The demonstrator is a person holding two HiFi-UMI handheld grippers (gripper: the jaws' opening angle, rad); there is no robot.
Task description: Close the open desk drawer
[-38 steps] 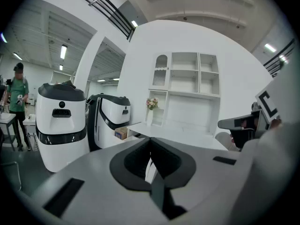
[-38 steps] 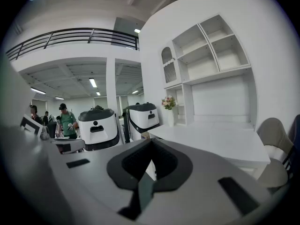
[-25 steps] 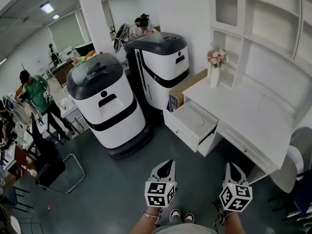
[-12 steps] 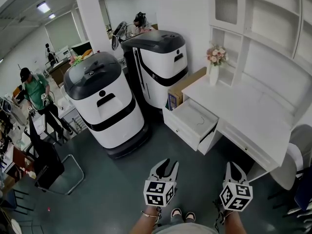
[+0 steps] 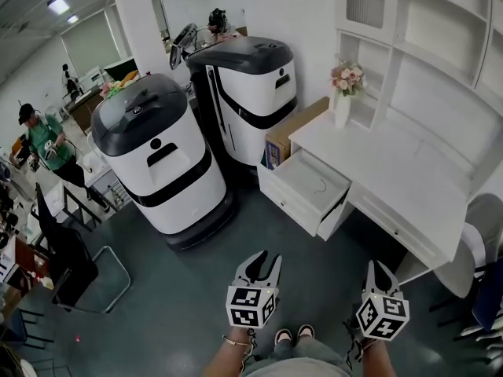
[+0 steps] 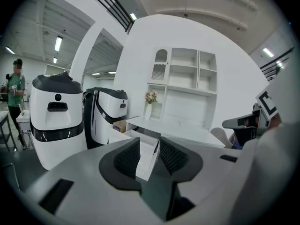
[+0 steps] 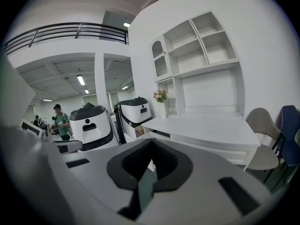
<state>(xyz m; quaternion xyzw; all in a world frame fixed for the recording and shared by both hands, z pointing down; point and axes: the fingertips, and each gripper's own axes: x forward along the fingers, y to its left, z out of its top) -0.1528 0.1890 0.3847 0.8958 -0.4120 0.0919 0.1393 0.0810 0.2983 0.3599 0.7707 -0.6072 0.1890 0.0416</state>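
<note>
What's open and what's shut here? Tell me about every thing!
desk drawer: open, pulled out from the desk.
left gripper: jaws opening, nothing between them.
right gripper: jaws shut, empty.
flower vase: upright on the desk.
</note>
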